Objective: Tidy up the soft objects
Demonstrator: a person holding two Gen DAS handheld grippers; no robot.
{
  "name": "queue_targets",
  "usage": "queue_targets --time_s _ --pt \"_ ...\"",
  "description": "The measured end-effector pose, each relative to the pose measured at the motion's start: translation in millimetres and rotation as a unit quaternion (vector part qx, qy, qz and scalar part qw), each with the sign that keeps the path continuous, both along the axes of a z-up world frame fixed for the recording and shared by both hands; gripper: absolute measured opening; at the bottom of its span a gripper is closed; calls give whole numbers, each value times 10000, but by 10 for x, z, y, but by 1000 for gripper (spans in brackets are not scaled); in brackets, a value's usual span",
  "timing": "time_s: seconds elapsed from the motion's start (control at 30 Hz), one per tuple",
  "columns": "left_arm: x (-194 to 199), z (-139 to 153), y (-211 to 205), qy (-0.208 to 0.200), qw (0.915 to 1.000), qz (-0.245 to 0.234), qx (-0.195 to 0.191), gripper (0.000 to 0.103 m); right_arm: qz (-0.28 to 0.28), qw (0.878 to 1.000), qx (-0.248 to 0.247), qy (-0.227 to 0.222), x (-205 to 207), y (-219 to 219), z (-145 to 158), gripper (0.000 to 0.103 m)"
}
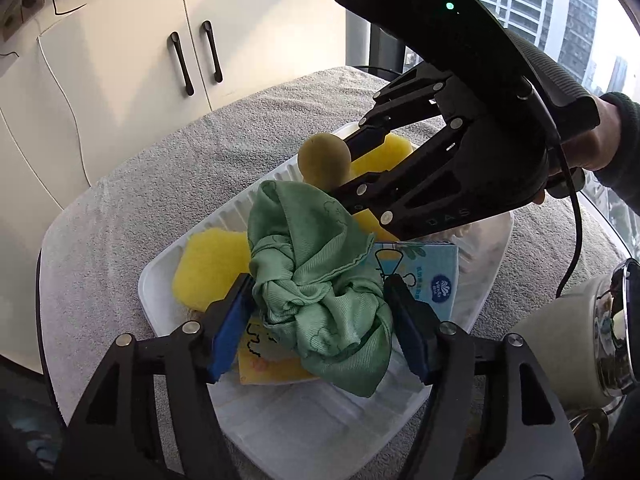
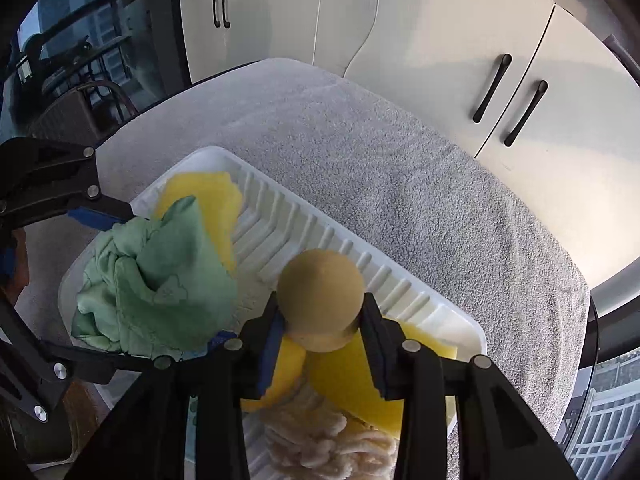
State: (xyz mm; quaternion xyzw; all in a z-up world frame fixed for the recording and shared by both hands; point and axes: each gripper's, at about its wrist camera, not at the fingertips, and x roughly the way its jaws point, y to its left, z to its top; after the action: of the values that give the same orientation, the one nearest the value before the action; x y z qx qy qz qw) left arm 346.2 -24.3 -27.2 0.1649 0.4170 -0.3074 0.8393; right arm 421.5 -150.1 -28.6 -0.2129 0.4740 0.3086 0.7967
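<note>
A white tray (image 1: 168, 276) on a grey towel holds soft things. My left gripper (image 1: 320, 320) is shut on a knotted green cloth (image 1: 316, 280) and holds it over the tray; the cloth also shows in the right wrist view (image 2: 160, 280). My right gripper (image 2: 320, 344) is shut on a tan round sponge ball (image 2: 320, 300), also seen in the left wrist view (image 1: 324, 158), above the tray's ribbed side (image 2: 280, 224). Yellow sponges (image 1: 212, 268) (image 2: 348, 376), a blue tissue pack (image 1: 432, 276) and a cream fluffy cloth (image 2: 328, 440) lie in the tray.
The grey towel (image 2: 400, 184) covers a small round table. White cabinets with black handles (image 1: 192, 56) stand behind it. A window with buildings is at the right (image 1: 520, 0). A cream and chrome object (image 1: 600, 320) sits at the table's right edge.
</note>
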Motion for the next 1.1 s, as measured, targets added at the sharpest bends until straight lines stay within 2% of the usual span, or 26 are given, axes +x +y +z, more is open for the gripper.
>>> queue_targets --time_s 0.07,0.2,0.4,0.53,0.73,0.83,0.93,1.1 --pt "-13 -13 7 12 10000 22 -7 77 1 10000 -8 -1 2 -12 9 43" --pt "-17 -42 20 3 10000 71 32 80 -58 10000 24 -8 6 -48 40 54" --pt "-56 -36 32 -31 9999 117 19 80 -80 10000 25 -21 -22 -79 72 56" --pt "-90 -15 28 -71 9998 158 21 82 -74 9999 72 -18 -66 -73 118 66" --pt "-81 49 55 -105 9996 262 -32 103 -71 9999 4 -120 -103 -79 173 79" --pt "-87 98 73 -222 9990 379 39 103 -119 9998 77 -120 -108 -114 225 90" --pt "-88 169 131 -273 9984 495 -56 103 -235 9993 206 -187 -115 -177 312 102" --pt "-99 254 188 -367 9971 670 -56 103 -401 9981 347 -298 -134 -266 454 103"
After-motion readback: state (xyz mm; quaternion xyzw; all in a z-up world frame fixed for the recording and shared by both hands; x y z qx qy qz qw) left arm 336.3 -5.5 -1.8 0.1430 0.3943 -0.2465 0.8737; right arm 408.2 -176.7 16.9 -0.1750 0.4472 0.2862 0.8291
